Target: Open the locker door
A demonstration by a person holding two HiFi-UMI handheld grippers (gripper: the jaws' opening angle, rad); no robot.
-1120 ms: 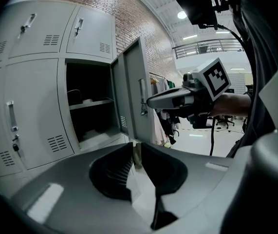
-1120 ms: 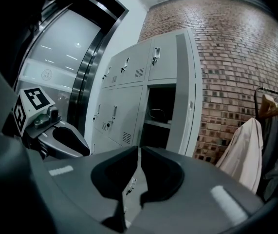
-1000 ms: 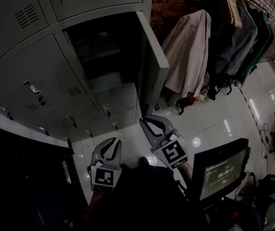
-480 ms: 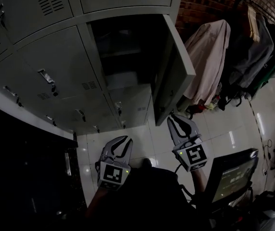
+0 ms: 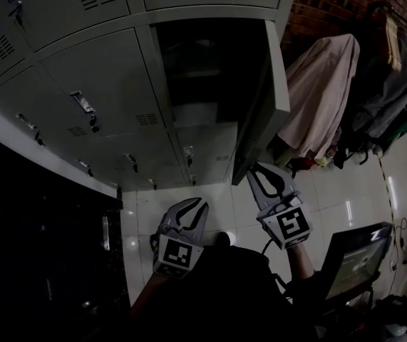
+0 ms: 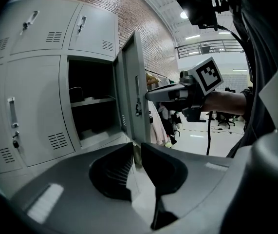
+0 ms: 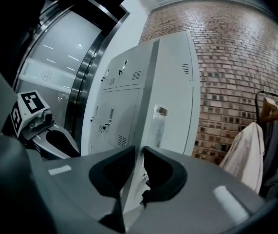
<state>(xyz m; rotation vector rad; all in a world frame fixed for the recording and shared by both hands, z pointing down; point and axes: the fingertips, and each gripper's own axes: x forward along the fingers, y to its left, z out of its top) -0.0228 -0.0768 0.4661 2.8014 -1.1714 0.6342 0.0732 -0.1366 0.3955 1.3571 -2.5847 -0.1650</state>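
Setting: a bank of grey lockers [image 5: 82,70] stood against a brick wall [image 5: 328,6], seen from above over a pale tiled floor [image 5: 210,198].
Door: the door [image 5: 276,84] of one locker stood swung out to the right, nearly edge-on to the head view, its free edge towards the person.
Compartment: the opened locker [image 5: 203,70] was dark inside, with a shelf [image 6: 92,101] across it partway up.
Handle: a small handle [image 6: 138,106] sat on the door's outer face near the free edge.
Right gripper: the right gripper [image 5: 257,169] was held at the door's lower free edge, tips just beside it. Its jaws had just been opening and stood a little apart, pinching nothing; the door edge showed beyond the gap.
Left gripper: the left gripper [image 5: 197,205] hung lower and to the left, over the floor, well short of the lockers. Its jaws were slightly spread with nothing between them.
To the right: coats [image 5: 324,98] hung on a rack just beyond the opened door, close to its swing.
Lower right: a tilted screen [image 5: 356,258] stood beside the person.
To the left: a dark glossy panel [image 5: 32,262] ran along that side.
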